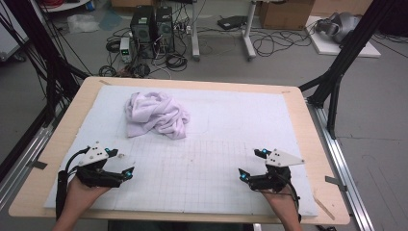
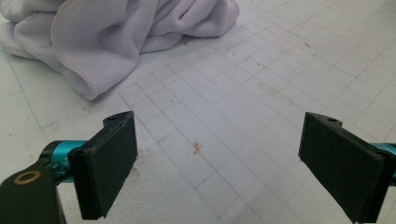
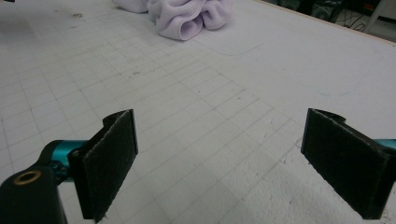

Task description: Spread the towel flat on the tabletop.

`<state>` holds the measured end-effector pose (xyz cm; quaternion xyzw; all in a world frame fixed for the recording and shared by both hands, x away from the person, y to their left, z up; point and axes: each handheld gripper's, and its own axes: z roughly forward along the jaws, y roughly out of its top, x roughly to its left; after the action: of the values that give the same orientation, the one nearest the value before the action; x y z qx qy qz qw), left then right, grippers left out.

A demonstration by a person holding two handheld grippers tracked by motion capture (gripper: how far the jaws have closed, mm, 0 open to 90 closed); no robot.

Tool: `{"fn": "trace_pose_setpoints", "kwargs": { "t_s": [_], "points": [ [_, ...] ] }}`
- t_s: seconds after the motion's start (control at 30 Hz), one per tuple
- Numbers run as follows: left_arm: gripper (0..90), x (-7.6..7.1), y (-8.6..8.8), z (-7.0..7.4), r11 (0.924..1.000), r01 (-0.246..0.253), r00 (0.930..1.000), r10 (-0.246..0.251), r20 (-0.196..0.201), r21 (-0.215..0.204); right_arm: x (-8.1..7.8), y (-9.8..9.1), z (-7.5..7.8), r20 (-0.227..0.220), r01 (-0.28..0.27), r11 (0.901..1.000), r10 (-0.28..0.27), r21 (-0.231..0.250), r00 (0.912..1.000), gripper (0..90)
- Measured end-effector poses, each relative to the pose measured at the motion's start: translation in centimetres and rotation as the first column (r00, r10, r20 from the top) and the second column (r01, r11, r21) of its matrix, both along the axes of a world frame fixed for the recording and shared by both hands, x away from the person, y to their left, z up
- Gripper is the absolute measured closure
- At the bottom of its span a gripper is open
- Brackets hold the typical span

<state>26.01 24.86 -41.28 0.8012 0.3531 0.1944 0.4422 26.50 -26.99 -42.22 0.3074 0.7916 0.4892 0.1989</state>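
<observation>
Start of the reach: left gripper (image 1: 121,163) and right gripper (image 1: 252,163) rest near table edge, jaws wide apart, empty; crumpled lilac towel (image 1: 156,114) far-left on mat (image 1: 231,139)—next, probably pinch a hem.

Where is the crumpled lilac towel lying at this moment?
In the high view the lilac towel lies on the white mat, far left of centre, ahead of the left gripper.

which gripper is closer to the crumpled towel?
The left gripper. The lavender towel lies bunched on the left half of the white mat, just beyond it; the right gripper sits across the mat, farther off. Both are open.
</observation>
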Motion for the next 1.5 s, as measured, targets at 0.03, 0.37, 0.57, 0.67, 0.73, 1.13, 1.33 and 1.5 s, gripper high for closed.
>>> {"fn": "trace_pose_setpoints", "kwargs": {
  "t_s": [0.03, 0.37, 0.57, 0.67, 0.73, 1.13, 1.33, 1.5],
  "points": [
    [12.1, 0.0, -0.02, -0.01, 1.0, -0.002, 1.0, 0.002, 0.0, 0.002, 0.03, -0.01, -0.01, -0.002, -0.001, 1.0, 0.001, 0.002, 1.0, 10.0],
    [12.2, 0.08, -0.04, -0.02, 1.0, -0.002, 1.0, 0.002, 0.0, 0.002, 0.1, 0.03, -0.1, -0.006, -0.005, 1.0, 0.005, 0.005, 1.0, 10.0],
    [12.3, 0.06, -0.07, 0.0, 1.0, -0.001, 1.0, 0.001, 0.001, 0.001, 0.05, 0.04, -0.09, -0.007, -0.002, 1.0, 0.002, 0.005, 1.0, 10.0],
    [12.5, 0.05, -0.08, -0.01, 1.0, -0.002, 1.0, 0.002, 0.002, 0.0, 0.13, 0.05, -0.12, -0.006, -0.004, 1.0, 0.005, 0.006, 1.0, 10.0],
    [12.5, 0.03, -0.04, -0.01, 1.0, -0.002, 1.0, 0.002, 0.001, 0.002, 0.13, 0.09, -0.14, -0.005, -0.007, 1.0, 0.007, 0.005, 1.0, 10.0],
    [12.6, -0.05, -0.21, -0.01, 1.0, 0.003, 1.0, -0.003, 0.004, 0.002, 0.07, 0.09, 0.06, 0.001, 0.0, 1.0, 0.0, 0.007, 1.0, 10.0],
    [12.9, -0.12, -0.1, 0.0, 1.0, -0.003, 1.0, 0.003, 0.008, 0.0, 0.32, 0.44, 0.16, -0.001, -0.008, 0.9999, 0.008, 0.006, 1.0, 10.0],
    [13.0, 0.0, -0.12, -0.04, 1.0, -0.003, 1.0, 0.002, 0.007, 0.001, 0.56, 0.72, 0.19, -0.002, -0.019, 0.9998, 0.019, 0.001, 0.9998, 10.0]
  ]
}}
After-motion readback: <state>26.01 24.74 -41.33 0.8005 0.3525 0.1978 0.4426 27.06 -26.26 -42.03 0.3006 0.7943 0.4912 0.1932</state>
